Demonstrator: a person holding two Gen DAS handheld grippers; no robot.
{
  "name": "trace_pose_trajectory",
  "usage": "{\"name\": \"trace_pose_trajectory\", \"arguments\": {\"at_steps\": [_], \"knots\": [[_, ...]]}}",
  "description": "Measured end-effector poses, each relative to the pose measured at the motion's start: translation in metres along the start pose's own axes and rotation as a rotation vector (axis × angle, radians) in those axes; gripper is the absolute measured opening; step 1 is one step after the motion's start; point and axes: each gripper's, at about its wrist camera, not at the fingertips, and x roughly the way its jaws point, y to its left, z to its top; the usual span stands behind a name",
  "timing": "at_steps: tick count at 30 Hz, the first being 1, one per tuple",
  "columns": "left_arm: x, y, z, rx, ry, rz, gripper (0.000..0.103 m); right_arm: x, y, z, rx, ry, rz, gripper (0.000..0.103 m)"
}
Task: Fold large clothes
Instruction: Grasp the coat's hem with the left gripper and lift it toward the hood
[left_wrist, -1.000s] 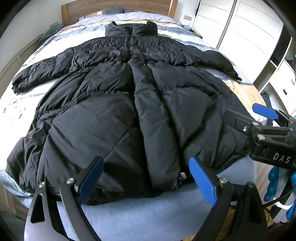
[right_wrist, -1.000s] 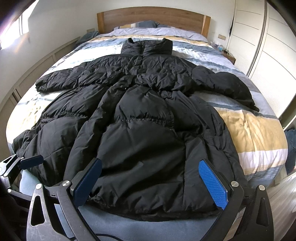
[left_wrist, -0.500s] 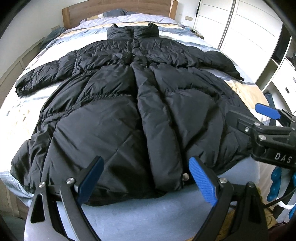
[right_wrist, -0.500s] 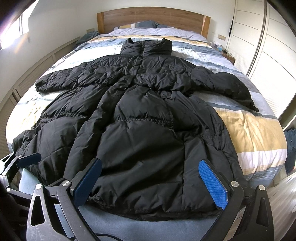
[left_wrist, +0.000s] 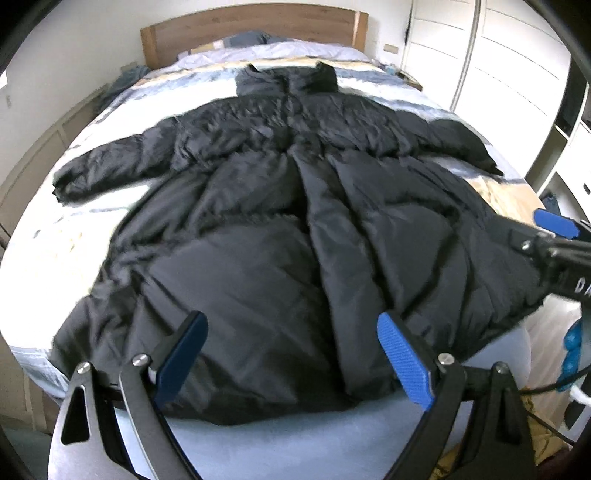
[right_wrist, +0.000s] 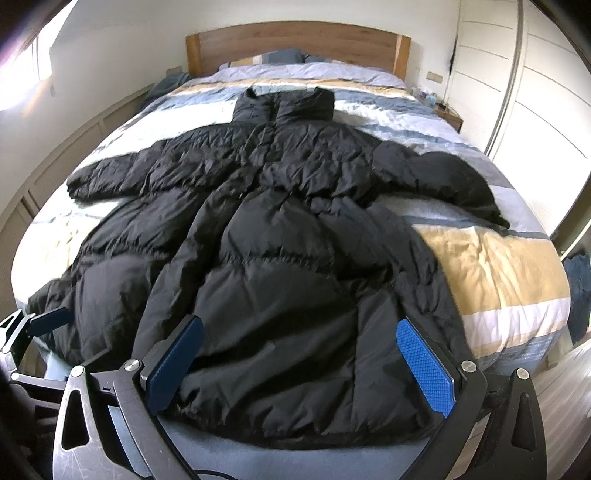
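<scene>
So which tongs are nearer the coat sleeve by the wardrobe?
Right. The right tongs hover over the hem below that sleeve; the left tongs sit toward the opposite side.

A long black quilted puffer coat (right_wrist: 280, 236) is spread flat, front up and closed, collar farthest from the jaws and hem nearest them. Both sleeves are stretched outward to either side. The padded fabric is creased and puffed.
</scene>
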Motion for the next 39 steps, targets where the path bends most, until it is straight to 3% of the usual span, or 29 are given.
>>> {"name": "trace_pose_trajectory", "arguments": {"at_steps": [8, 18, 22, 30, 39], "knots": [[-0.007, 0.059, 0.043, -0.124, -0.05, 0.011, 0.094, -0.025, -0.029, 0.06, 0.038, -0.147, -0.06, 0.103], [0.032, 0.19, 0.088, -0.384, -0.022, 0.064, 0.094, -0.018, -0.063, 0.136, 0.084, -0.257, -0.143, 0.103], [0.065, 0.279, 0.092, -0.61, -0.015, 0.005, 0.094, 0.005, -0.075, 0.158, 0.121, -0.25, -0.16, 0.103], [0.132, 0.451, 0.095, -1.035, -0.141, -0.096, 0.094, 0.066, -0.089, 0.19, 0.168, -0.19, -0.22, 0.103], [0.203, 0.539, 0.103, -1.339, -0.263, -0.286, 0.092, 0.111, -0.098, 0.214, 0.191, -0.147, -0.273, 0.103]]}}
